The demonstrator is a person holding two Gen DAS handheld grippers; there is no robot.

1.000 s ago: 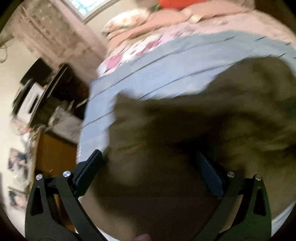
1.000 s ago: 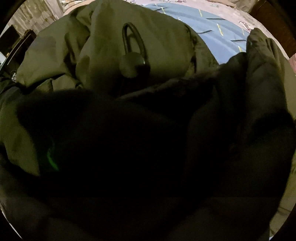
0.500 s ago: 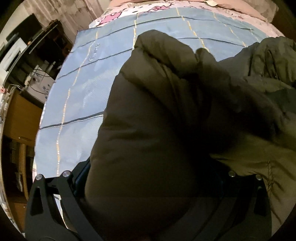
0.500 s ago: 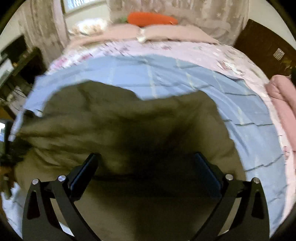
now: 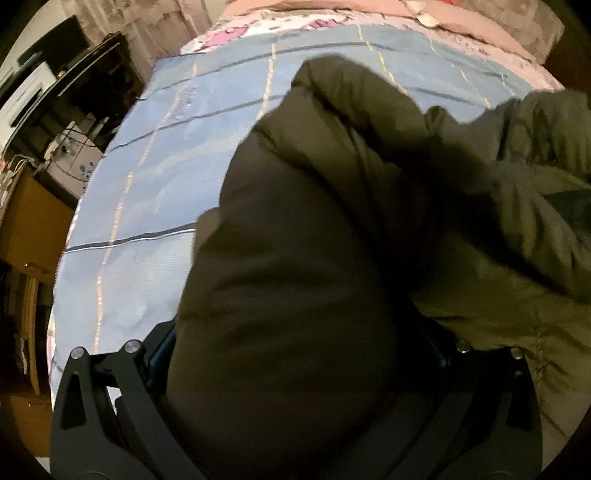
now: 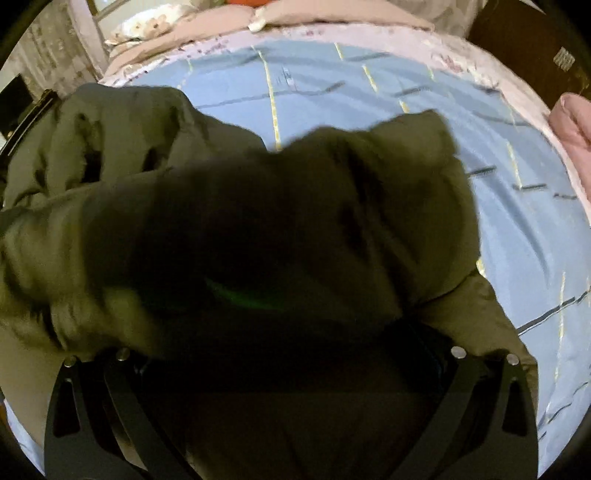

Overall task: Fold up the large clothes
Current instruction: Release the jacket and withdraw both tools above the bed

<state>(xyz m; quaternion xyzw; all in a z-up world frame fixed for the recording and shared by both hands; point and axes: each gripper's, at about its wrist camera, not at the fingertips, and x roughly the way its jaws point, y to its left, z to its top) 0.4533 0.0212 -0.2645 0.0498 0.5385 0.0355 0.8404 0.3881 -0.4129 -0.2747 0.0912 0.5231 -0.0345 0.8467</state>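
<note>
While both claws point forward over the bed [image 5: 155, 177], the left claw [image 5: 295, 354] and right claw [image 6: 288, 354] stand wide, each stuffed with the olive padded jacket [image 5: 303, 229] bunched above the blue checked sheet [image 6: 517, 229].

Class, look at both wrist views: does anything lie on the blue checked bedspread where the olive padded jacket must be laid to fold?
Nothing visible does. The olive padded jacket fills both grippers' mouths, and the blue checked bedspread beyond shows bare.

Counts: 1 olive jacket [image 5: 295, 277], filling centre frame in both views. 2 tools, one per view: left tool [image 5: 295, 354], right tool [image 6: 291, 354]. 1 blue checked bedspread [image 5: 155, 177], upper left. 1 pink blanket [image 6: 572, 125], right edge. 1 bed [image 6: 369, 33].
</note>
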